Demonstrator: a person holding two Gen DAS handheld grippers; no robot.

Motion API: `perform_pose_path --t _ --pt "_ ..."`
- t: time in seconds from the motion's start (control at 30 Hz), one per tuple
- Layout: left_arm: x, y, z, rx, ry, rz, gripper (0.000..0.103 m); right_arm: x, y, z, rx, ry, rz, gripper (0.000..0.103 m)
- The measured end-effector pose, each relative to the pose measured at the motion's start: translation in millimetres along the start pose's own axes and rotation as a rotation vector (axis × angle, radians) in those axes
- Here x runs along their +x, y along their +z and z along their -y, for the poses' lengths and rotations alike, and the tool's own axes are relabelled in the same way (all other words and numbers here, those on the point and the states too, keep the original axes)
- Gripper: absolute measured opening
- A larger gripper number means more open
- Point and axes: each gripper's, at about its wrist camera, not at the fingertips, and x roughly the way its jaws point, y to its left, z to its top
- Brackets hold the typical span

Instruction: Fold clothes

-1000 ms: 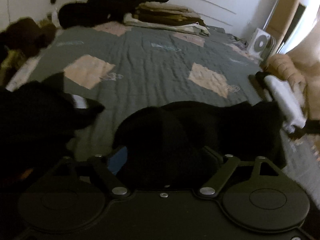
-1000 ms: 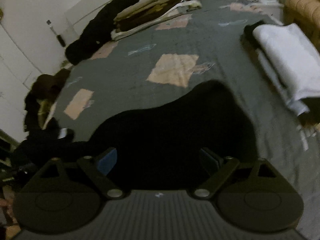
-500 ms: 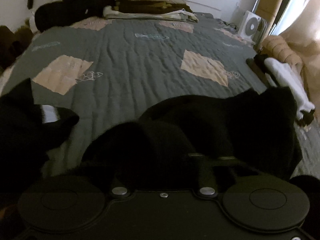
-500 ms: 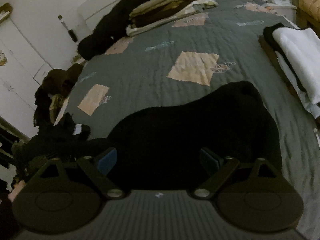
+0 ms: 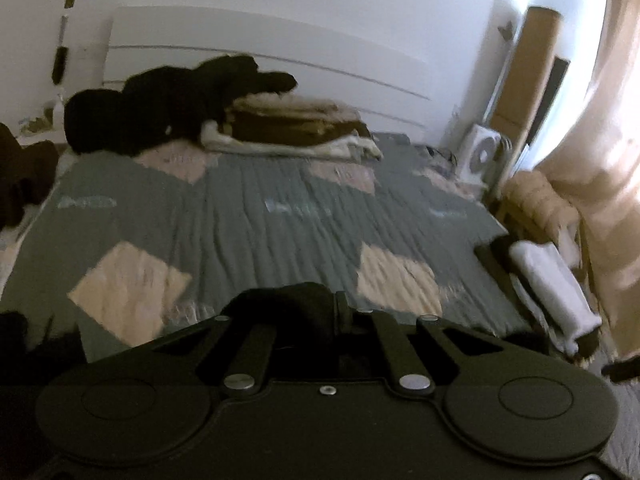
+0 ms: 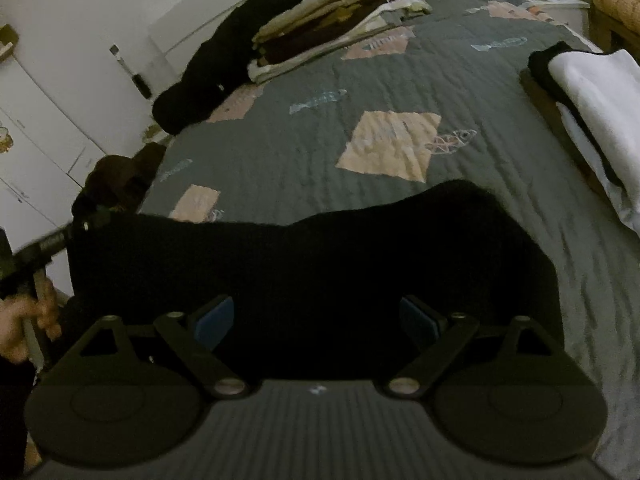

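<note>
We take the grey patchwork quilt [image 6: 420,80] on the bed as our landmark. The black garment [image 6: 320,264] lies across the quilt's near end, spread wide, with its far edge just short of the peach patch [image 6: 390,150]. Our left claw [image 5: 340,312] has its fingers pressed together on a bunched fold of this black garment, raised above the quilt's near edge. In the right wrist view that same claw shows at the quilt's near left corner, gripped by a hand [image 6: 24,320], with the garment's left edge lifted up to it. Our right claw [image 6: 316,320] hangs over the garment with its blue pads [image 6: 214,318] wide apart, gripping nothing. At the quilt's far end sits a stack of folded clothes [image 6: 332,28] beside a heap of dark clothing [image 6: 224,60]. On the quilt's right edge lies a white folded piece [image 6: 596,108].
</note>
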Motion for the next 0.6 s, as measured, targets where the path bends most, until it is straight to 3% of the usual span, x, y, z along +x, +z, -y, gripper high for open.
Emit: perform_pose_path --t 0.13,0.23,0.3,0.4,0.5,0.6 --pt "28.1 9.4 -18.9 0.004 0.063 -0.083 0.009 4.5 5.8 0.0 0.002 0.009 -0.001 0.09" --pt "45.8 -9.6 -38.6 -0.062 0.123 -0.235 0.014 6.5 7.4 2.6 0.016 0.014 -0.003 0.09" --pt "37.5 -24.6 -38.0 -0.048 0.116 -0.274 0.022 6.1 6.9 5.7 0.019 0.014 -0.006 0.09" --pt "6.0 -49.3 -23.9 -0.012 0.088 -0.294 0.041 6.5 5.9 13.7 0.033 0.004 -0.019 0.09" --pt "-34.8 -63.6 -11.7 0.007 0.082 -0.248 0.073 7.2 3.8 20.2 0.046 -0.001 -0.029 0.09" --pt "-65.7 -67.3 5.9 0.006 0.033 -0.192 0.078 7.5 0.3 23.0 0.032 -0.022 -0.033 0.09"
